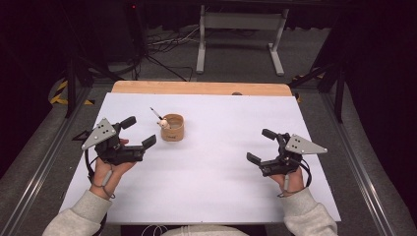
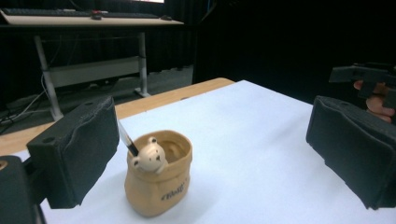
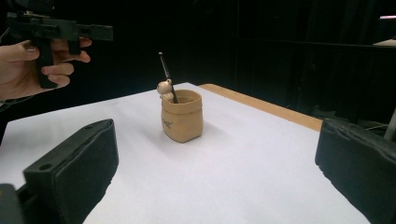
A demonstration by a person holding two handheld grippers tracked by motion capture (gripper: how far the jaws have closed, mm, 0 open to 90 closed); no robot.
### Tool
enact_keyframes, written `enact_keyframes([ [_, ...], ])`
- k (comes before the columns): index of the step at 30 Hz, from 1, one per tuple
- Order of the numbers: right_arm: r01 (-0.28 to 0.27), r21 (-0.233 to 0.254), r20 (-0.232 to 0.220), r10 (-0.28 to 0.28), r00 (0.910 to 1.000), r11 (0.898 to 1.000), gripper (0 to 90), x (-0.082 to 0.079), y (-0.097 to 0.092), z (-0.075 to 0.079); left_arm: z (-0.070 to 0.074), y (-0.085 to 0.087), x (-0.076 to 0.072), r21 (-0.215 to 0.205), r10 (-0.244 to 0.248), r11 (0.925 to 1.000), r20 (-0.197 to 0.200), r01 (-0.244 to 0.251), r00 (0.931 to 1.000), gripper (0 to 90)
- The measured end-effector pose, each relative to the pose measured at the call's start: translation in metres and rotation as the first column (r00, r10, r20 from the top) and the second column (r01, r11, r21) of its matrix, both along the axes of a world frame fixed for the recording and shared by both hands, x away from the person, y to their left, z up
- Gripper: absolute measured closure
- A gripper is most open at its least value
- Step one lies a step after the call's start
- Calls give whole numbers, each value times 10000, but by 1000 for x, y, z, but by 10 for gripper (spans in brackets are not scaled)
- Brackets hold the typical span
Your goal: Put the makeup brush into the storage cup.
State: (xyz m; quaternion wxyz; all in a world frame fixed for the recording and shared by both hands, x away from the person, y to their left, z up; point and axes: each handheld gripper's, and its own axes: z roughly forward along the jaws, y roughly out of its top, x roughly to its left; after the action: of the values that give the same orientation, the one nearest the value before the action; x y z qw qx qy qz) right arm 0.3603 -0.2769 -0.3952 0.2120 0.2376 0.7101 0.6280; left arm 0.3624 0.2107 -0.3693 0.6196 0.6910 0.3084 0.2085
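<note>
While the left gripper (image 1: 138, 132) hangs over the left part of the white table (image 1: 221, 196), its jaws stand wide apart with nothing between them, and the tan pen holder (image 1: 172, 128) sits just beyond its tips, toward the table's middle and a little farther from the person. From the left gripper view the holder (image 2: 159, 184) lies low between the two pads, nearer the left-hand one and not touched by either. It stands upright, its mouth open upward. Inside it leans a thin dark pen (image 1: 157, 114) topped with a small bear figure (image 2: 149, 157) that rests against the rim; the pen's long axis tilts up and away toward the far left. Nothing else can be made out inside. Farther right, the right gripper (image 1: 261, 145) hovers well apart from the holder, its jaws also spread wide and empty. The left hand is plainly the nearer one, so any reach for the pen or holder probably falls to it.
</note>
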Motion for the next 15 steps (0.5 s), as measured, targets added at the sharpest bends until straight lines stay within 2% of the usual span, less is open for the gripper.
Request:
enact_keyframes([
  [6,78,-285,70,-76,9999,9996,0,-1,-5,-1,-10,5,-7,-18,-89,10000,-72,89,9999,33],
  [8,92,-361,126,-87,9999,9993,0,-2,-8,-2,-16,6,-8,-67,-44,10000,-181,43,9998,33],
  [13,164,-523,101,-159,9998,9985,0,-5,-13,-4,-27,8,-10,61,19,10000,-575,-15,9983,33],
  [15,203,-589,68,-200,9998,9981,0,-5,-15,-6,-31,9,-11,158,-4,9999,-620,13,9981,32],
])
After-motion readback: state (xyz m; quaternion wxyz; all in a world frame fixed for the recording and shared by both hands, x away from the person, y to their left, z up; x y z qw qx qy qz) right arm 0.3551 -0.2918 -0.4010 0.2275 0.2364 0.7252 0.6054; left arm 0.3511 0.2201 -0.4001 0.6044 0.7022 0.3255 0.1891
